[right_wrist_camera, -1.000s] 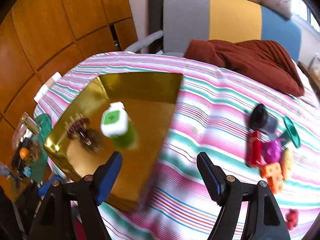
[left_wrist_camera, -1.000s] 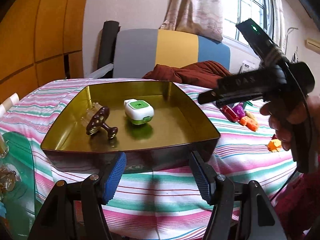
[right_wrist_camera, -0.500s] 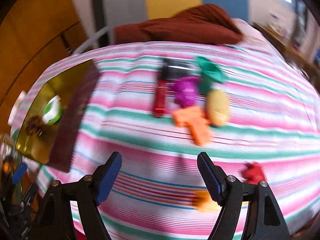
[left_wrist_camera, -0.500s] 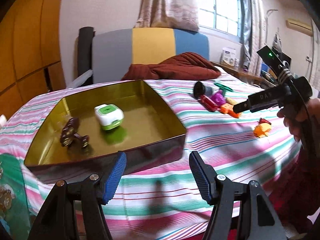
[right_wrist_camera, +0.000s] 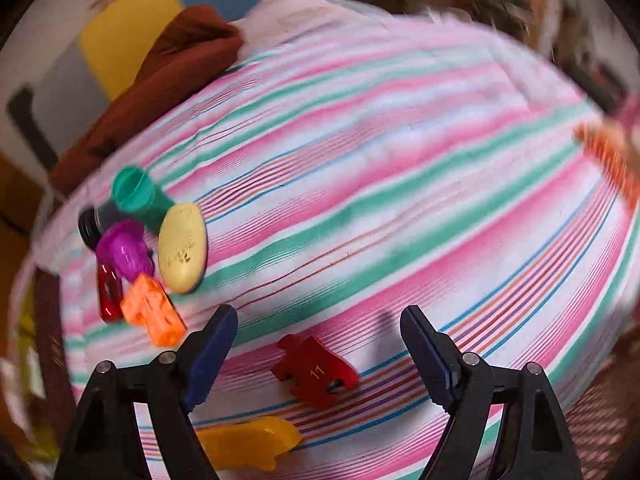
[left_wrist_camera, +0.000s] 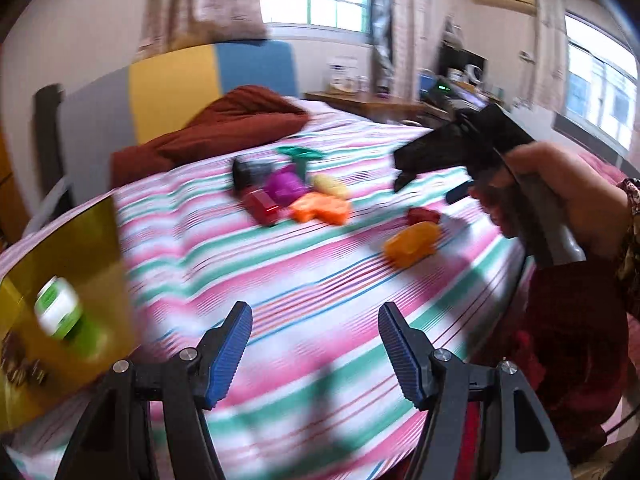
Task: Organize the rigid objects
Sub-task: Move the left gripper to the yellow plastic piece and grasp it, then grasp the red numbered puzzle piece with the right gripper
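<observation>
Right gripper [right_wrist_camera: 316, 360] jaws just opening, wide and empty above flat red notched plastic piece [right_wrist_camera: 316, 370] on striped bed cover [right_wrist_camera: 380, 184]; risk of snagging soft cloth or nudging nearby orange-yellow plastic piece [right_wrist_camera: 248, 442] while closing.

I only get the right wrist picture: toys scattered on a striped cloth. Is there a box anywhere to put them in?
Observer: Yes. The left wrist view shows a gold tray on the striped cloth, left of the toy cluster.
Operator: Anything in it already?
Observer: A green-and-white gadget lies inside, though it is too blurred to tell what it is.
</observation>
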Demonstrator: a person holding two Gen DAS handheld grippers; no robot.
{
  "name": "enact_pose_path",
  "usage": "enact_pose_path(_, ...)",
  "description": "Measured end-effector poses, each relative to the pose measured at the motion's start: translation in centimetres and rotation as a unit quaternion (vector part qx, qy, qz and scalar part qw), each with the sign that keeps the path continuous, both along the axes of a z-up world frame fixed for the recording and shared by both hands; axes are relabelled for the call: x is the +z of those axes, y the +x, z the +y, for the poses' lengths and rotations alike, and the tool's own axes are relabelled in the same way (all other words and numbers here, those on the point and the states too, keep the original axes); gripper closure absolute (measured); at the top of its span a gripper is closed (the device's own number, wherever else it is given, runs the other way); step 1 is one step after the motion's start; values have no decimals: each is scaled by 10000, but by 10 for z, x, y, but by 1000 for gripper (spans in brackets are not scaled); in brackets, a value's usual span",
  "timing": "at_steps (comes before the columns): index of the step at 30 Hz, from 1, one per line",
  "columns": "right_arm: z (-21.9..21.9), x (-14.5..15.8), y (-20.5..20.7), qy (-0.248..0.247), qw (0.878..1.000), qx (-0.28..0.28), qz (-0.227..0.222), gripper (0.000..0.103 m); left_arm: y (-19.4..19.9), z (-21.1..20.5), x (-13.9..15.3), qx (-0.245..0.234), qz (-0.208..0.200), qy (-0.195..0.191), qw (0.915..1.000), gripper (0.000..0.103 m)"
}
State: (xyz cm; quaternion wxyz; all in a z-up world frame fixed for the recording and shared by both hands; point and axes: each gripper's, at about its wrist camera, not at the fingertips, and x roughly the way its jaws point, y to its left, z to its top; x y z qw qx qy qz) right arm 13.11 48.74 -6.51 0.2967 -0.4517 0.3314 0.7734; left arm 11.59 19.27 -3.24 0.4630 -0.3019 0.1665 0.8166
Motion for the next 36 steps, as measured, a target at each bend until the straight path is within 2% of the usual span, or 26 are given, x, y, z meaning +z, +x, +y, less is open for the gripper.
enact_pose_path(6, 10, 1, 8, -214, 9992, -243, 248, 17, 5, 65, -6, -710, 128, -162, 9973, 36)
enact_pose_path(10, 12, 1, 10, -318, 9985, -287, 349, 17, 11, 108, -16, -1306, 450, -418, 9895, 36)
enact_pose_path(17, 10, -3, 13, -450, 9976, -328, 405, 17, 14, 142, -35, -1824, 552, -731, 9789, 36)
enact_pose_path(18, 10, -4, 12, -452, 9977, -312, 386, 17, 13, 143, -39, -1840, 493, -750, 9788, 37)
enact_pose_path(19, 10, -5, 11, -460, 9978, -294, 366, 17, 11, 145, -43, -1851, 375, -771, 9790, 46)
enact_pose_path(20, 10, -7, 9, -471, 9979, -276, 342, 17, 9, 147, -46, -1845, 223, -801, 9793, 57)
enact_pose_path(21, 9, -8, 8, -478, 9980, -258, 321, 17, 8, 146, -46, -1854, 92, -727, 9799, 62)
enact_pose_path(22, 9, -9, 8, -486, 9981, -241, 300, 17, 7, 145, -46, -1812, 42, -677, 9811, 73)
enact_pose_path(23, 9, -10, 7, -494, 9981, -229, 281, 17, 6, 144, -46, -1736, 62, -686, 9824, 76)
enact_pose_path(30, 4, -12, 5, -501, 9986, -112, 160, 17, -18, 111, -49, -1020, -201, -401, 9938, 76)
enact_pose_path(36, -6, -13, -1, -429, 9990, 136, -7, 16, -41, 52, -50, -168, 76, -217, 9996, 76)
